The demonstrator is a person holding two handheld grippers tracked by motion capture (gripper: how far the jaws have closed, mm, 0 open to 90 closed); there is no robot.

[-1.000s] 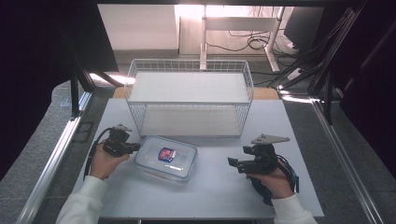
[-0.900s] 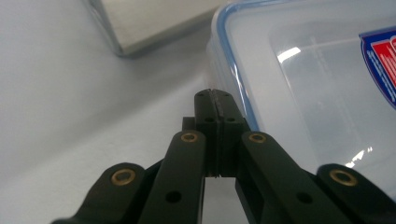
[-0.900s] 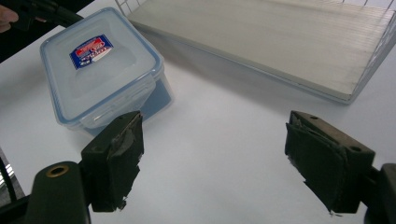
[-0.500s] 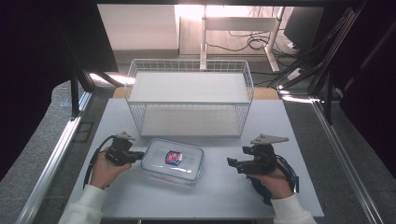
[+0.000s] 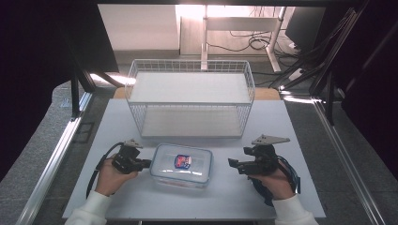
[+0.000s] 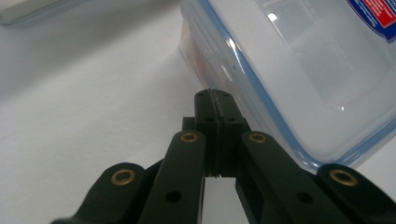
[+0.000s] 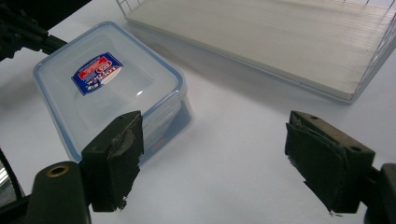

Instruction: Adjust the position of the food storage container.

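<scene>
A clear plastic box (image 5: 182,165) with a blue-rimmed lid and a red and blue label (image 5: 182,161) is lying flat on the white table (image 5: 300,136), near the front edge and about midway between the left and right edges; it is sitting just in front of a white wire basket (image 5: 189,98) that is standing toward the back edge with a pale board (image 7: 280,42) lying in its bottom.

The left gripper (image 5: 143,163) is lying low over the table at the box's left end, held in the person's left hand (image 5: 110,175); in the left gripper view its jaws are pressing together with nothing between them, and the closed tip (image 6: 215,100) is sitting right against the side wall of the box (image 6: 299,60), just under the lid's rim; whether it is actually touching cannot be told for certain.

The right gripper (image 5: 232,163) is hovering off the box's right end, clearly apart from it, gripped by the right hand (image 5: 273,179); it is pointing toward the box; in the right gripper view its jaws are standing wide apart and holding nothing, with bare table between the two worn pads (image 7: 122,154); the box (image 7: 112,93) is lying beyond the left pad there, with the left gripper's dark tip (image 7: 28,35) showing at its far end.
</scene>
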